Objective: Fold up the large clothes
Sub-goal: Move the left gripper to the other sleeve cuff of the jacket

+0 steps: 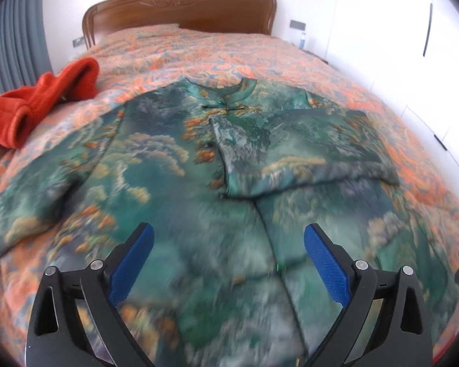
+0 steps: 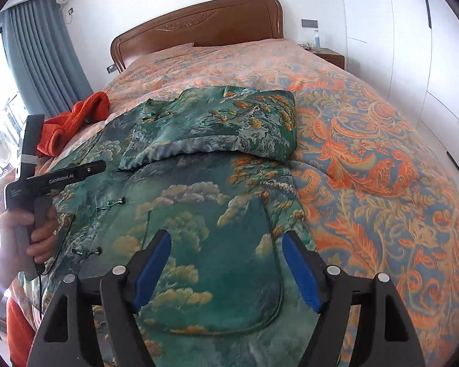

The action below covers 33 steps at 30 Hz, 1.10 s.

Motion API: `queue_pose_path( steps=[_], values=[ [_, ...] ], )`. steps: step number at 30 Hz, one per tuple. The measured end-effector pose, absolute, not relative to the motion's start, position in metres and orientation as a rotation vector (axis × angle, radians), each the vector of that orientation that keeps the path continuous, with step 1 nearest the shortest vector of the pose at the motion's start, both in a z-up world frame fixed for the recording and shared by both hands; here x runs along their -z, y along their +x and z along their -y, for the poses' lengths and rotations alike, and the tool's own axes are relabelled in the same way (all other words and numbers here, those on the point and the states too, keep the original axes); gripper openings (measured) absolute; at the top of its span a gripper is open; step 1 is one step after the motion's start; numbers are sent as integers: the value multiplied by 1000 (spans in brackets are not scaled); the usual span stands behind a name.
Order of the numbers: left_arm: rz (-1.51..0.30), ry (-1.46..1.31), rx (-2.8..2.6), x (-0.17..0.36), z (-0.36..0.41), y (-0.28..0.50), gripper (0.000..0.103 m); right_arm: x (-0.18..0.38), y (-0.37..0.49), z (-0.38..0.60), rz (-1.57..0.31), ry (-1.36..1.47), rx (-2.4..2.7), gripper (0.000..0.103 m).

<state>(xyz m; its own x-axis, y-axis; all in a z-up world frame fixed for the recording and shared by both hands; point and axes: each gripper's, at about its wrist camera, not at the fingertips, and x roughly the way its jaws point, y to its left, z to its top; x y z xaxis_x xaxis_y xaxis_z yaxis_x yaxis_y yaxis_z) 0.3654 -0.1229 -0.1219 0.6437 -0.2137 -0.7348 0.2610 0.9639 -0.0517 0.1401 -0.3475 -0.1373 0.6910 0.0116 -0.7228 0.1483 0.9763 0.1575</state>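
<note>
Green silk-like garment with a landscape print of clouds and orange trees, spread flat on the bed with the orange and blue floral bedspread, collar toward the carved brown wooden headboard. One sleeve folded across the chest, lying over the buttoned front; the other sleeve stretched out sideways toward the crumpled orange-red knit garment, which lies apart near the bed's edge by the grey curtain.

Left hand-held gripper above the lower front of the green garment, blue pads spread wide, nothing between them, no cloth touched. Seen also from the right wrist view, held in a person's hand at the bed's side.

Right hand-held gripper above the rounded hem flap of the garment, blue-lined jaws wide apart, empty, clear of the fabric.

White wardrobe doors along the far wall; small wooden nightstand beside the headboard, a bottle on it.
</note>
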Motion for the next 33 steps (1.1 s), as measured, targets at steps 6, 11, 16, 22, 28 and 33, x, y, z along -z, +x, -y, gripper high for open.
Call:
queue_pose_path(
  steps=[6,11,16,22,28,33],
  values=[
    [-769,92,194,109,92,304,99,132,94,304,-727,137,165,77],
    [-718,137,168,104,68,265,100,136,77,267,-748,105,178,77],
    [-710,150,149,105,48,237,100,133,68,239,-755,44,178,77],
    [-750,111,110,114,23,220,100,113,62,207,-668,-51,203,88],
    [-778,113,79,121,4,212,100,108,66,179,-667,-115,176,88],
    [-779,119,36,122,-9,213,100,109,64,163,-685,-121,128,92]
  ],
)
